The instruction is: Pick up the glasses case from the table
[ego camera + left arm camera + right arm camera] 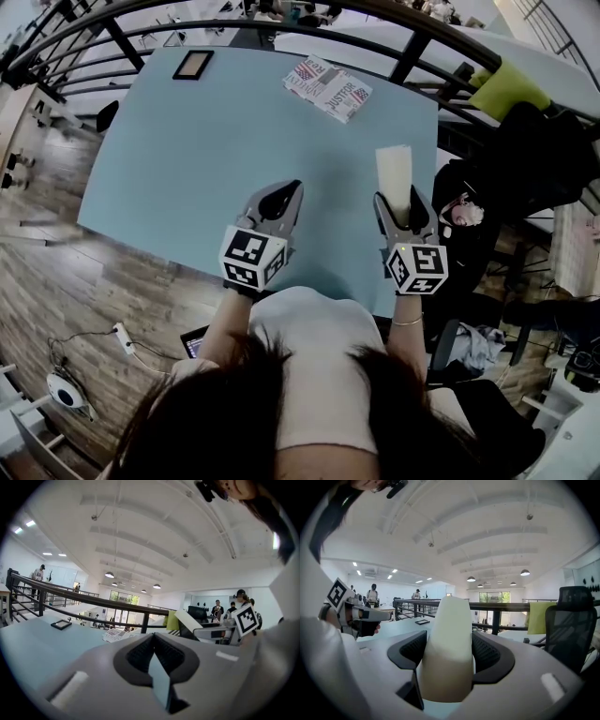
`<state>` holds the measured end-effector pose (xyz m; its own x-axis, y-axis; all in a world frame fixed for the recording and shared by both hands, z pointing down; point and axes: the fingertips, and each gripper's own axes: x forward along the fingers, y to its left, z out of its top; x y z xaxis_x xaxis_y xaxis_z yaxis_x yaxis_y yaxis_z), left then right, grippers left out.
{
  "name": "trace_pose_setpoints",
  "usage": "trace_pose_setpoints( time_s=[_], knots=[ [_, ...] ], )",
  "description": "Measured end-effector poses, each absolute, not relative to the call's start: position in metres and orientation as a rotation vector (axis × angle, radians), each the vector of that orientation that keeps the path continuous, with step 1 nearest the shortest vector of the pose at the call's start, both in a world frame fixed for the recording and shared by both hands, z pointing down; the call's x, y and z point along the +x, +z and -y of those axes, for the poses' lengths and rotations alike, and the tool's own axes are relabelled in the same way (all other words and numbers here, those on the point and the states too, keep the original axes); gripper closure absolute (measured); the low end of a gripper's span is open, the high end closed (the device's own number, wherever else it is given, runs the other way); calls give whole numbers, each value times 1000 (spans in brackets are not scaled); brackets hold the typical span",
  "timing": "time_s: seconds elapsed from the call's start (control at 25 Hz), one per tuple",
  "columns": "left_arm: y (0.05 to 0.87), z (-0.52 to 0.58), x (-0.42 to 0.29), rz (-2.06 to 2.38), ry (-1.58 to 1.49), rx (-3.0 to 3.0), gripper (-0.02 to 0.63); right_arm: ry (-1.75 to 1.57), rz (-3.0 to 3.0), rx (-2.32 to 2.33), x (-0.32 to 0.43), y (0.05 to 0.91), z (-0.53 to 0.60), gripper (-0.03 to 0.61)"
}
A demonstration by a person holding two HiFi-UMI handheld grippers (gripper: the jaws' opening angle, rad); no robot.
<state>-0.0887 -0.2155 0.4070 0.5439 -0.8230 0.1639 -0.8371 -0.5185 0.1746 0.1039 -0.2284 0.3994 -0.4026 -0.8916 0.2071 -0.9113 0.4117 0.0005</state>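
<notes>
Seven entries, as we count them from left to right across the head view.

1. Floor (56,309): wood planks, lower left.
2. Tabletop (178,159): pale blue, filling the middle. A dark rail (281,25) curves round its far side.
3. Frame (193,64): small and dark, flat on the tabletop's far left corner, well apart from the other items. We find the same frame (61,625) in the left gripper view.
4. Left claw (291,195): over the tabletop's near edge, left of centre, pointing away from the person. Its own camera shows this claw (153,638) with jaws pressed together at the tips and nothing between them.
5. Paper (328,88): printed and folded, flat on the far side of the tabletop, right of centre, lying at a slant.
6. Right claw (398,202): level with the left claw, near the tabletop's right edge. We record it pinching the case (394,169), a pale cream oblong gripped at its near end, the rest sticking out forward. In the right gripper view the claw (450,644) has both pads on the sides of the case (449,616), which is held off the tabletop.
7. Cloth (511,89): yellow-green, beyond the tabletop's far right corner.
</notes>
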Motion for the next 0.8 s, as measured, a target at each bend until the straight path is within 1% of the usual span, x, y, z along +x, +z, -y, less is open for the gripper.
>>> trace_pose_setpoints(
  time_s=[0.32, 0.8],
  knots=[
    [404, 215, -97, 1413, 97, 2544, 555, 115, 2513, 1633, 111, 372, 216, 276],
    [399, 220, -103, 1434, 90, 2535, 555, 93, 2498, 1713, 125, 365, 203, 276]
  ],
)
